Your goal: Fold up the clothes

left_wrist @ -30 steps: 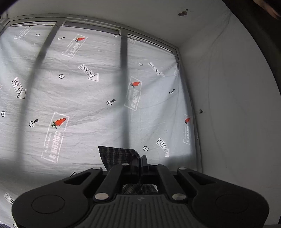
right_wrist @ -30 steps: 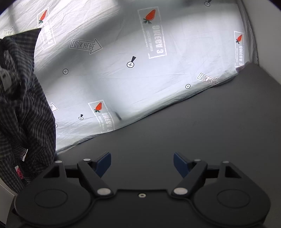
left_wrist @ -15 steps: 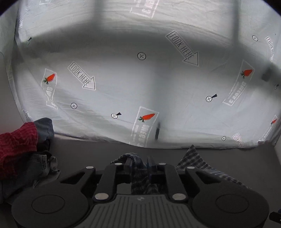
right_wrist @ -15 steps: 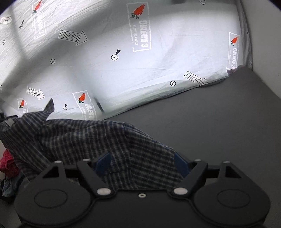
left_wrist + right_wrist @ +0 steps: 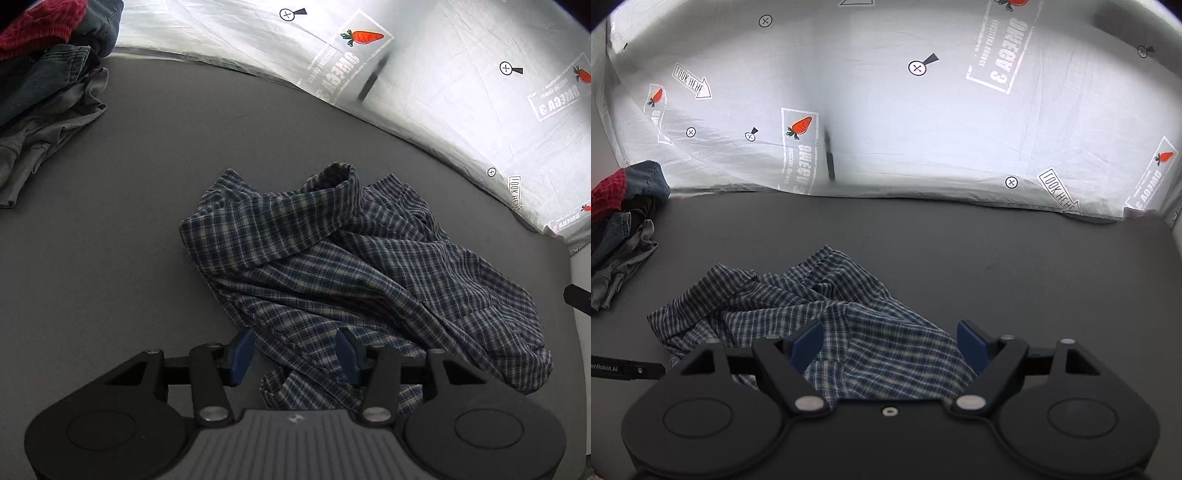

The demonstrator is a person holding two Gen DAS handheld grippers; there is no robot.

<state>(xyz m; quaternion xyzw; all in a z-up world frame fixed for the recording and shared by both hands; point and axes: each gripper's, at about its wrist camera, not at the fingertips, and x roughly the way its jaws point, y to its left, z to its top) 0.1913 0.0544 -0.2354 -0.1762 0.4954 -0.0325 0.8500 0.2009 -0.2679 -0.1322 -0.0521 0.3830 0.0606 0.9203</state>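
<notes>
Since a second ago, left gripper (image 5: 293,354) is letting go: jaws now standing apart, shirt (image 5: 354,273) lying crumpled on table (image 5: 147,184). Right gripper (image 5: 890,345) is hovering over it, agape. No fold showing; pile (image 5: 44,74) lying unfolded too.

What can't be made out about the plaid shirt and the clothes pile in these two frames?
- Plaid shirt: crumpled, so collar, sleeves and buttons can't be told apart; its near edge is hidden behind the left gripper and, in the right wrist view, the right gripper.
- Clothes pile: cut off by the left edge in both views; item count unclear.
- Small print on the backdrop sheet: too small to read.
</notes>
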